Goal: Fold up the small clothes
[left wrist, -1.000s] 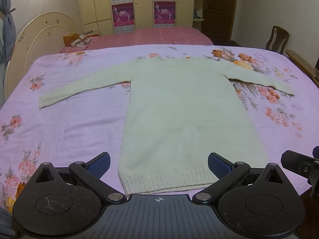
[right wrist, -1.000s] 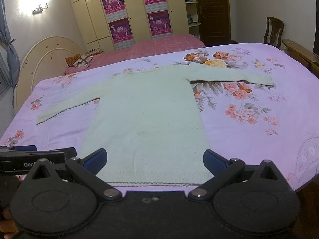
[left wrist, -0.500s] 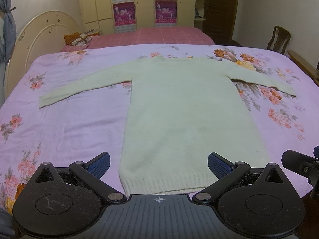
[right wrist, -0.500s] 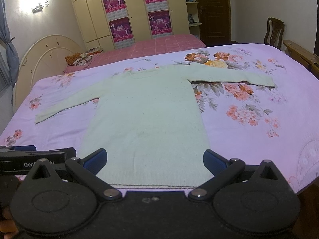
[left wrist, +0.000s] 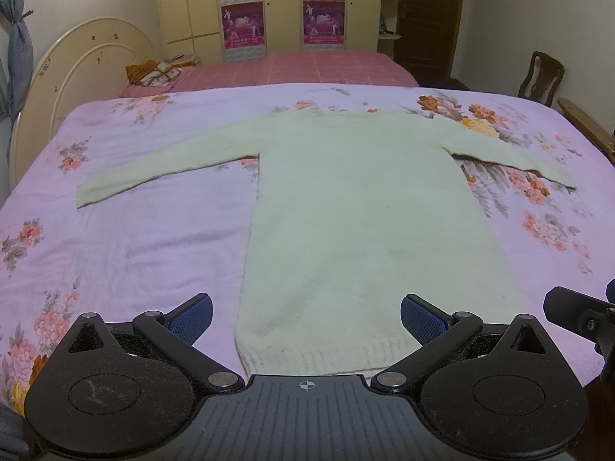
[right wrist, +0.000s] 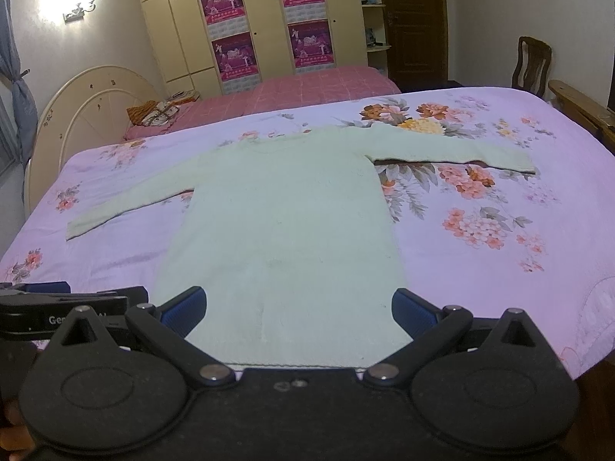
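The left gripper hangs with its blue-padded fingers spread wide and nothing between them, and the right gripper is likewise released and empty. Both hover over the near edge of the bed, just short of the hem of the pale green sweater, which shows in the gap between each pair of fingers without touching them. In the left wrist view the right gripper's tip pokes in at the far right edge. The sweater lies flat on the purple floral bedspread, unfolded, its sleeves stretched out to either side. Compared with a second ago almost nothing has changed: the sweater sits as it did, and the views have only crept slightly. Its long axis runs straight away from the grippers, ribbed hem nearest, neckline pointing toward the pink bed and the wardrobe beyond
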Action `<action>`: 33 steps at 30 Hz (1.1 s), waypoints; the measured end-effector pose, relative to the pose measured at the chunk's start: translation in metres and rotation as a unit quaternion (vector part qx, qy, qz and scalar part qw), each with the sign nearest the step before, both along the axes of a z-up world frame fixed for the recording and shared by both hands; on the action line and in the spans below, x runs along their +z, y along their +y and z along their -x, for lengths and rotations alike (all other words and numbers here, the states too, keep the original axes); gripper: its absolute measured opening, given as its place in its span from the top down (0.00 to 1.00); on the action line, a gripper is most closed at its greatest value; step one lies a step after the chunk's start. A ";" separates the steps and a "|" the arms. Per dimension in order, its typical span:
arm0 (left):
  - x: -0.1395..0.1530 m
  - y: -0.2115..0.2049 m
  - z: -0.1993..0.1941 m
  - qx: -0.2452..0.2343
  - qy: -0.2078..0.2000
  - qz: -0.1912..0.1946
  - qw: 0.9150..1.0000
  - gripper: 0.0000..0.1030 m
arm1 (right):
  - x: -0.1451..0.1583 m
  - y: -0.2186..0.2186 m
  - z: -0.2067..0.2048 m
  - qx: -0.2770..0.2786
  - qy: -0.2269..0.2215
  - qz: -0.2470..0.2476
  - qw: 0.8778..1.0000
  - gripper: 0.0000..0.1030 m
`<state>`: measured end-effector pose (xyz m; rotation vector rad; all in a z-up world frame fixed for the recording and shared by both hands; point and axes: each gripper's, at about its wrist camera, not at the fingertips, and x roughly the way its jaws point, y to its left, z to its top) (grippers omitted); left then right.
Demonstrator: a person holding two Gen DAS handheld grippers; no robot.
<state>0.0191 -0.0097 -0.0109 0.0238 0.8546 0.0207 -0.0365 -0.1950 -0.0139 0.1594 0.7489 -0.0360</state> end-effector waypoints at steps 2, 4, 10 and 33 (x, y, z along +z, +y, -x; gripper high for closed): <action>-0.001 0.000 -0.001 0.000 0.001 0.000 1.000 0.00 | 0.000 0.000 -0.001 0.000 0.000 0.000 1.000 0.01; 0.000 -0.001 -0.001 0.000 0.000 0.000 1.000 0.00 | 0.000 0.001 -0.002 0.000 0.000 0.001 1.000 0.01; -0.002 0.003 -0.003 0.001 -0.001 -0.001 1.000 0.00 | -0.001 0.004 -0.004 -0.001 -0.003 0.005 1.000 0.01; -0.011 0.004 -0.071 0.026 -0.016 -0.025 0.999 0.00 | -0.015 -0.017 -0.053 -0.018 -0.021 0.028 0.999 0.01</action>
